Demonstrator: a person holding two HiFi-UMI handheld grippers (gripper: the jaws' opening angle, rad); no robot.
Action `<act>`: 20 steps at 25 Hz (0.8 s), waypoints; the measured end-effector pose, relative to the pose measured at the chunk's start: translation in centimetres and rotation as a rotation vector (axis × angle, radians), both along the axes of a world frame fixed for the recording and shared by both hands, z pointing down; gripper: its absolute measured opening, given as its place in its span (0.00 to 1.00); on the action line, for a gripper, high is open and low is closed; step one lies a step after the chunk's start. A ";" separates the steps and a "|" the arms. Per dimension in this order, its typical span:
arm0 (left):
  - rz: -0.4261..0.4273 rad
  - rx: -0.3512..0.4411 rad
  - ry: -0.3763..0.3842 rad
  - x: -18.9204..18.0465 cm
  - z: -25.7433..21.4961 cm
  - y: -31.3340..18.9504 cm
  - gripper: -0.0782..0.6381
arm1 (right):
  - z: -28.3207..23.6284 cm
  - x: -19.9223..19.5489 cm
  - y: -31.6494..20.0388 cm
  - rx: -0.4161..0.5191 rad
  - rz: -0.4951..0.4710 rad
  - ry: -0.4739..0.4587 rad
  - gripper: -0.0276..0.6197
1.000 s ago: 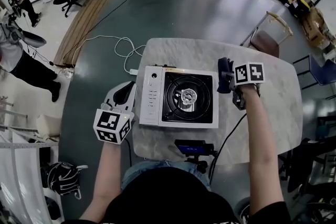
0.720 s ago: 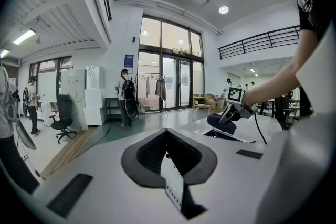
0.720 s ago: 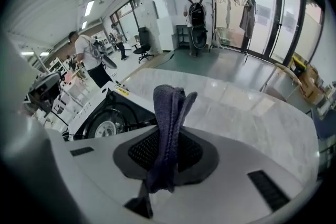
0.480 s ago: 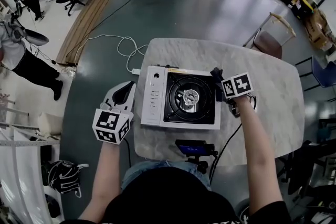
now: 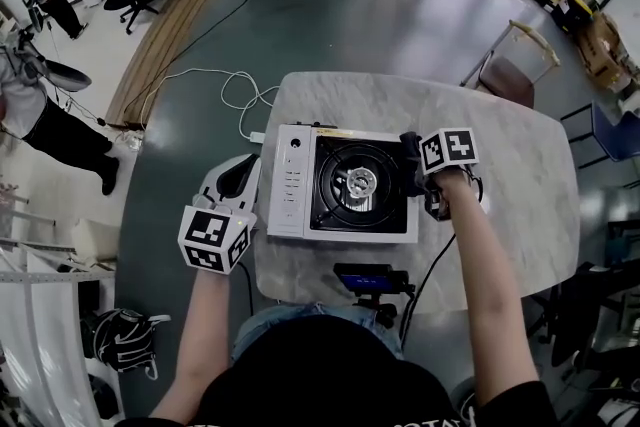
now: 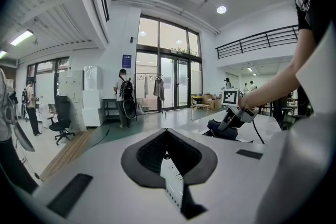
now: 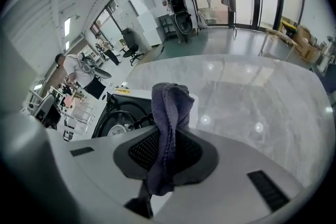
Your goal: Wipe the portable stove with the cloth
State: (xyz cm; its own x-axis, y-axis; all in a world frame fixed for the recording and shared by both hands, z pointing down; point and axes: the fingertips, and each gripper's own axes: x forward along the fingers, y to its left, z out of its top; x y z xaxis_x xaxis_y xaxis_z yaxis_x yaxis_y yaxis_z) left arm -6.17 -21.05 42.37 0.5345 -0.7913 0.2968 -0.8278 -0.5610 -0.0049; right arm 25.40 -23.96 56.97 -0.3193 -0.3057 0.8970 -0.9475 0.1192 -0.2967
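The white portable stove point(image 5: 290, 195) with its black burner point(image 5: 358, 183) sits on the marble table point(image 5: 500, 165). My right gripper point(image 5: 412, 171) hangs over the stove's right edge, shut on a dark purple-grey cloth point(image 7: 169, 113) that stands up between its jaws. That same cloth point(image 6: 220, 129) shows as a dark bundle in the left gripper view. My left gripper point(image 5: 232, 183) hovers off the table's left edge, beside the stove's control side. Its jaws look shut with nothing in them. In the right gripper view the burner point(image 7: 123, 120) lies to the lower left.
A small dark device on a stand point(image 5: 370, 281) sits at the table's front edge. A white cable point(image 5: 225, 90) lies on the floor behind the table. A chair point(image 5: 510, 75) stands at the back right. A person point(image 5: 40, 120) stands far left.
My right gripper has carried the cloth leftward from over the table to the stove's right edge. The left gripper has stayed put.
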 end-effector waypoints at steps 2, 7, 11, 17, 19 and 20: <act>0.000 0.003 0.001 0.0 -0.1 0.0 0.12 | 0.0 0.0 0.4 -0.006 0.040 -0.006 0.16; 0.006 0.006 0.004 0.2 -0.2 0.2 0.12 | -0.2 -0.8 1.7 0.019 -0.014 0.015 0.16; 0.013 0.009 0.006 0.5 -0.4 0.3 0.13 | -0.4 -1.4 2.4 0.052 -0.201 0.063 0.16; 0.001 0.016 0.005 0.1 -0.7 0.6 0.12 | -0.4 -1.6 2.8 0.027 -0.335 0.108 0.16; -0.008 0.019 0.005 -0.3 -0.9 0.8 0.13 | -0.7 -1.0 2.7 0.008 -0.261 0.135 0.16; -0.013 0.021 0.005 -0.6 -1.0 0.8 0.13 | -0.8 -0.6 2.6 0.006 -0.204 0.150 0.16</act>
